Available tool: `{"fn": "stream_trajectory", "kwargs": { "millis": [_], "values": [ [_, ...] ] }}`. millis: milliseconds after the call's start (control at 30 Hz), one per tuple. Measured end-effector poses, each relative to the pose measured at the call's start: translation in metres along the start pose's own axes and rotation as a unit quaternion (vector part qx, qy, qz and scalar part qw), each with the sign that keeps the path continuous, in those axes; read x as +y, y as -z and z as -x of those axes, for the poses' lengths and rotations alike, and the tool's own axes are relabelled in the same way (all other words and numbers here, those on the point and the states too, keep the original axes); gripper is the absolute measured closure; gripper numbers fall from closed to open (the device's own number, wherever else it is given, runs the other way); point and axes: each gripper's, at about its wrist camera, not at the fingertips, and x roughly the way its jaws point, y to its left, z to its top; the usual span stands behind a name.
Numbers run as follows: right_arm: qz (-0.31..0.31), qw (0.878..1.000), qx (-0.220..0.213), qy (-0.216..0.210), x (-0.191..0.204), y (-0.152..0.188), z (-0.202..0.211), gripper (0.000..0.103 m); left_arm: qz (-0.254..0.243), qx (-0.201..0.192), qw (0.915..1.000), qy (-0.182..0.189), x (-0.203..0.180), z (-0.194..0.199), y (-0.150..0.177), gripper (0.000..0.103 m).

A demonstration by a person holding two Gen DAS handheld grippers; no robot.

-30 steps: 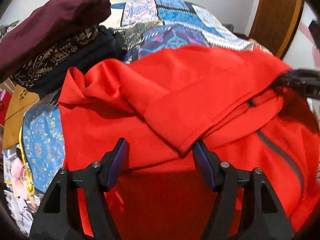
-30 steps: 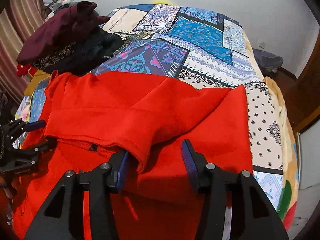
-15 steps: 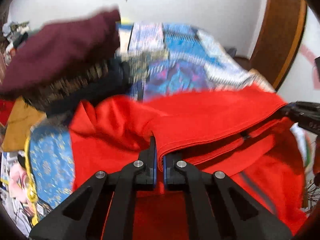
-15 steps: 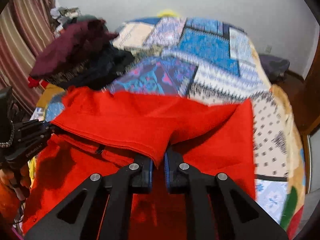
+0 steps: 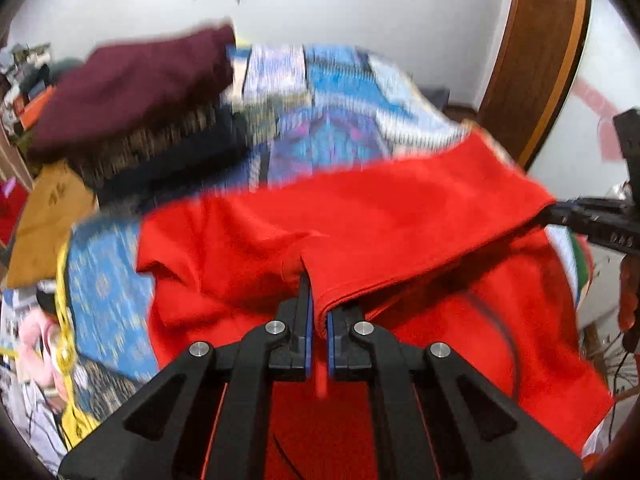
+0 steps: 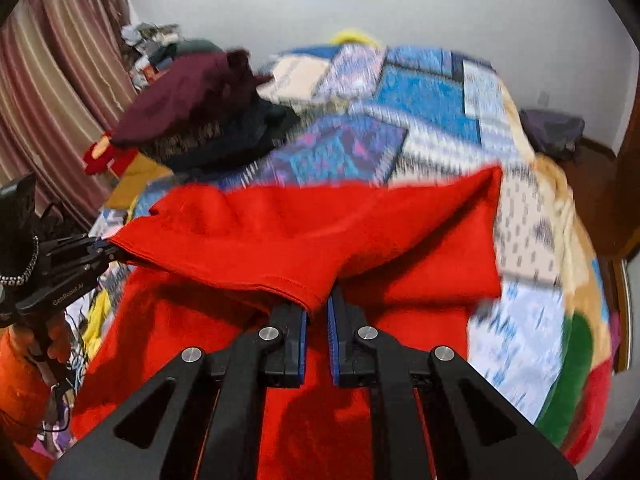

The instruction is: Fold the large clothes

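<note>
A large red garment (image 5: 400, 216) lies across the near end of a bed with a patchwork cover (image 5: 320, 92). My left gripper (image 5: 318, 312) is shut on one corner of its folded hem and holds it off the bed. My right gripper (image 6: 318, 312) is shut on the other corner of the red garment (image 6: 320, 232). The hem hangs stretched between both grippers. The right gripper also shows at the right edge of the left wrist view (image 5: 580, 220). The left gripper shows at the left of the right wrist view (image 6: 80, 256).
A pile of clothes topped by a maroon garment (image 5: 132, 84) sits at the bed's far left, also in the right wrist view (image 6: 180, 100). A wooden door frame (image 5: 532, 60) stands at right. Striped curtains (image 6: 60, 60) hang at left. The patchwork cover (image 6: 420, 92) stretches behind.
Both grippers closed on the hem corners of the red garment, then lifted and pulled it taut. The views tilted upward and blurred with the motion.
</note>
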Motion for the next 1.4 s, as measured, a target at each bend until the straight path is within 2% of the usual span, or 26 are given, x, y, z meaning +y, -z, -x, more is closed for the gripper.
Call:
{"fn": "stream_trajectory", "kwargs": {
  "millis": [100, 167, 233, 333, 400, 433, 600, 667, 767, 867, 967, 1133, 1233, 1300, 1400],
  "values": [
    [-0.016, 1.000, 0.023, 0.003, -0.006, 0.015, -0.012, 0.095, 0.003, 0.041, 0.9991, -0.001, -0.002, -0.017, 0.020, 0.080],
    [-0.015, 0.999, 0.028, 0.015, -0.006, 0.023, -0.015, 0.093, 0.003, 0.046, 0.9987, -0.022, -0.002, -0.019, 0.028, 0.059],
    [-0.006, 0.999, 0.027, 0.027, -0.003, 0.028, -0.012, 0.088, 0.002, 0.042, 0.9986, -0.033, 0.001, -0.016, 0.029, 0.049],
    [-0.001, 0.999, 0.031, 0.034, -0.003, 0.028, -0.003, 0.078, 0.010, 0.036, 0.9990, -0.024, 0.010, -0.004, 0.026, 0.043],
    [-0.007, 0.999, 0.032, 0.035, -0.008, 0.027, 0.005, 0.065, 0.012, 0.027, 0.9992, -0.027, 0.017, 0.007, 0.023, 0.034],
    [-0.012, 0.999, 0.028, 0.037, -0.012, 0.026, 0.010, 0.063, 0.013, 0.019, 0.9992, -0.031, 0.021, 0.013, 0.021, 0.031],
    [-0.048, 0.997, -0.002, 0.056, -0.033, 0.019, 0.038, 0.055, 0.035, -0.015, 0.9961, -0.080, 0.052, 0.036, 0.015, 0.025],
    [-0.071, 0.996, -0.021, 0.058, -0.045, 0.012, 0.047, 0.049, 0.062, -0.022, 0.9929, -0.099, 0.075, 0.036, 0.009, 0.024],
    [-0.094, 0.993, -0.038, 0.068, -0.058, 0.002, 0.050, 0.048, 0.105, -0.020, 0.9890, -0.102, 0.104, 0.029, 0.001, 0.024],
    [-0.115, 0.991, -0.035, 0.065, -0.070, -0.011, 0.042, 0.048, 0.160, -0.007, 0.9832, -0.088, 0.134, 0.011, -0.006, 0.024],
    [-0.131, 0.990, -0.029, 0.054, -0.082, -0.022, 0.027, 0.048, 0.204, 0.002, 0.9771, -0.058, 0.158, -0.013, -0.009, 0.024],
    [-0.170, 0.985, 0.006, 0.042, -0.109, -0.032, -0.007, 0.048, 0.232, 0.026, 0.9723, -0.004, 0.171, -0.053, -0.007, 0.024],
    [-0.193, 0.980, 0.026, 0.029, -0.126, -0.037, -0.029, 0.048, 0.243, 0.039, 0.9693, 0.011, 0.178, -0.074, -0.004, 0.024],
    [-0.206, 0.977, 0.040, 0.027, -0.135, -0.040, -0.040, 0.048, 0.259, 0.047, 0.9645, 0.022, 0.186, -0.088, -0.001, 0.024],
    [-0.225, 0.973, 0.056, 0.002, -0.145, -0.043, -0.056, 0.048, 0.290, 0.055, 0.9531, 0.068, 0.194, -0.105, 0.004, 0.024]
  ]
}}
